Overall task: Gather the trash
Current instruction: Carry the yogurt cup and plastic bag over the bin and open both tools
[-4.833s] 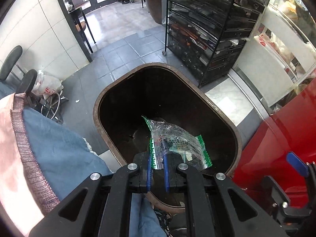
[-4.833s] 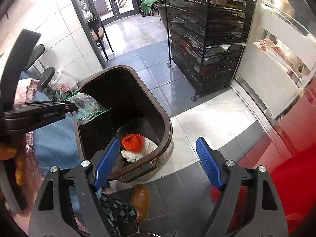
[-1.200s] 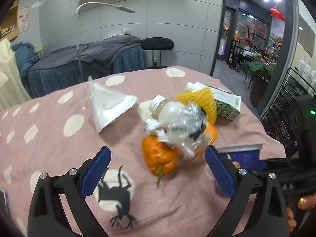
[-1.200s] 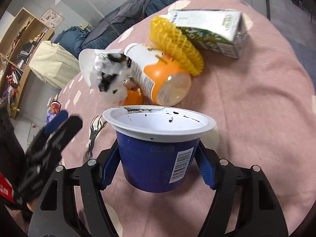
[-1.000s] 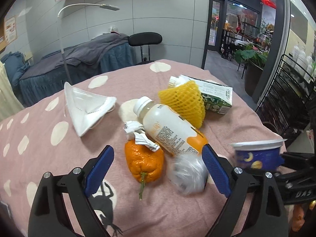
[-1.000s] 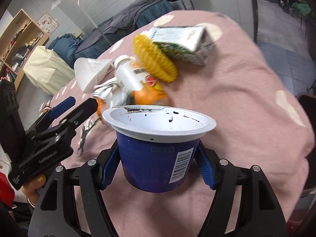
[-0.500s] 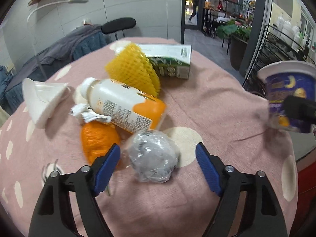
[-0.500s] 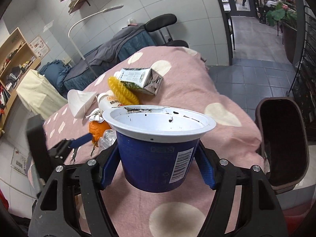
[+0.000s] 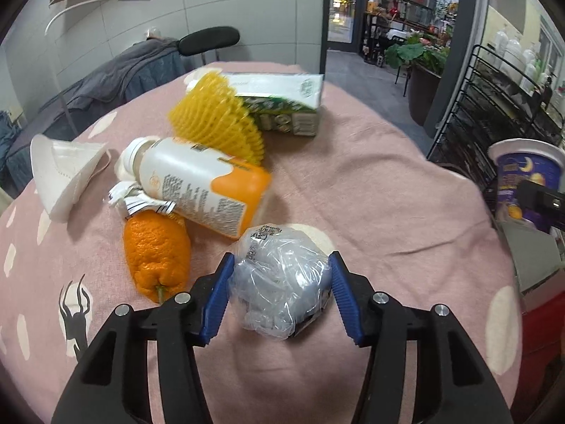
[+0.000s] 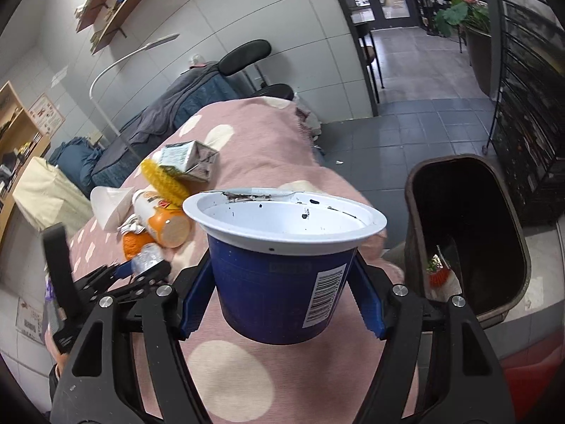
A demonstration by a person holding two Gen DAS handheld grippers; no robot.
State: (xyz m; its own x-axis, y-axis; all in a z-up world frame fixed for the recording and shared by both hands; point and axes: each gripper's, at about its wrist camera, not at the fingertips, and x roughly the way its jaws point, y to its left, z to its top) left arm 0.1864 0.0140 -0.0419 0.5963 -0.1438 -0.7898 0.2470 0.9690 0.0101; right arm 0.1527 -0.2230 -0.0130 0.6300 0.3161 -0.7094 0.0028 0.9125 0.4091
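My left gripper (image 9: 279,293) is closed around a crumpled clear plastic wrapper (image 9: 279,282) on the pink tablecloth (image 9: 370,190); both blue pads touch its sides. My right gripper (image 10: 282,300) is shut on an empty blue yogurt cup (image 10: 282,275) and holds it above the table's edge; the cup also shows in the left wrist view (image 9: 526,176). A dark brown trash bin (image 10: 469,233) stands on the floor to the right, with some trash at its bottom.
On the table lie an orange (image 9: 155,251), a white and orange bottle (image 9: 197,183), yellow foam netting (image 9: 219,116), a green and white carton (image 9: 282,102), a white face mask (image 9: 60,169). A black wire rack (image 9: 494,99) stands right of the table.
My left gripper moved up to the plastic wrapper and closed its fingers onto it. My right gripper carried the cup away from the table toward the bin.
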